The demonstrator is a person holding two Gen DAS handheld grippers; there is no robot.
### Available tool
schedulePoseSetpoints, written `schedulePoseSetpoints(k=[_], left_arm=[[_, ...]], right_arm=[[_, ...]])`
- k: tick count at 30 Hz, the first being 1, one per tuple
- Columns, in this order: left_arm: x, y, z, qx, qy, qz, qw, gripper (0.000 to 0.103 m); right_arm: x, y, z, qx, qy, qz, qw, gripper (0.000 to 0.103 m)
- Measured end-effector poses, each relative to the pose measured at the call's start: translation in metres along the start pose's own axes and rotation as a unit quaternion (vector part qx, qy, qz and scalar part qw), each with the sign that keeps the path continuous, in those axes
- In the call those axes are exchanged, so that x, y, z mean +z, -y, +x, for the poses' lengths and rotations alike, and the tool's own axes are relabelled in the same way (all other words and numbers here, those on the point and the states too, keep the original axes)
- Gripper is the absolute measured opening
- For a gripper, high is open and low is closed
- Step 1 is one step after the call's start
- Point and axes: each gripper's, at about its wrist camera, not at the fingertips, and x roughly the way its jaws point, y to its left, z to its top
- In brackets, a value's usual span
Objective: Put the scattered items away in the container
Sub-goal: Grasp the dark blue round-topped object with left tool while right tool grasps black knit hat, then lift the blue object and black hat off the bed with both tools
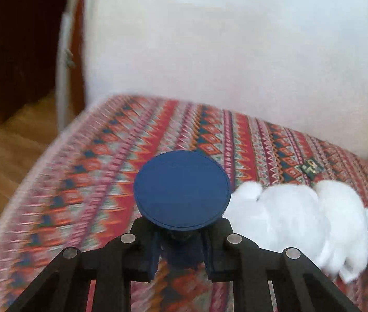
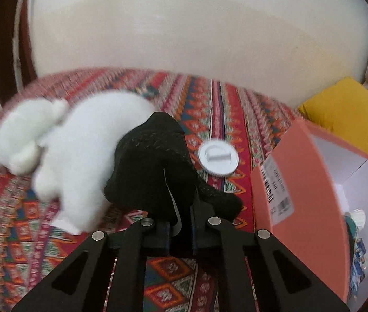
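Observation:
My left gripper (image 1: pixel 181 236) is shut on the underside of a round dark blue lid (image 1: pixel 181 195), held above the patterned bedspread (image 1: pixel 93 169). A white plush toy (image 1: pixel 288 221) lies just right of it; in the right wrist view the plush toy (image 2: pixel 80 161) sits left of centre. My right gripper (image 2: pixel 181 223) is shut on a black knitted garment (image 2: pixel 152 161) with a white tag, lifted above the bedspread. A white round lid (image 2: pixel 218 159) lies on the cover beyond it. The open salmon-pink box (image 2: pixel 314 195) stands at the right, with several items inside.
A yellow cushion (image 2: pixel 347 114) lies behind the box against the white wall. The bed's left edge drops to a wooden floor (image 1: pixel 7 156) beside a dark wooden door (image 1: pixel 20 39). A small dark label (image 1: pixel 312 167) lies on the cover behind the plush.

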Motion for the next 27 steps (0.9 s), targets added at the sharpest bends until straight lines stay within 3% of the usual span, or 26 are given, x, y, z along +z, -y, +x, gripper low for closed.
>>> schedulePoseSetpoints(k=[8,13,23,27], left_arm=[[-0.045,-0.003,-0.145,0.039,0.081,0.037,0.9952,0.021],[-0.061,0.001,-0.202,0.037,0.112,0.070,0.9905,0.021],[-0.078,0.011,-0.268,0.054,0.167,0.105,0.9789,0.021],[-0.077,0.011,-0.276,0.055,0.172,0.111,0.9773,0.021]], right_arm=[[0.005,-0.015,-0.084,0.036,0.082,0.009,0.996,0.010],[0.009,-0.020,-0.123,0.050,0.116,0.009,0.992,0.010],[0.013,-0.034,-0.200,0.076,0.184,0.001,0.980,0.010],[0.013,-0.038,-0.221,0.084,0.201,-0.005,0.976,0.010]])
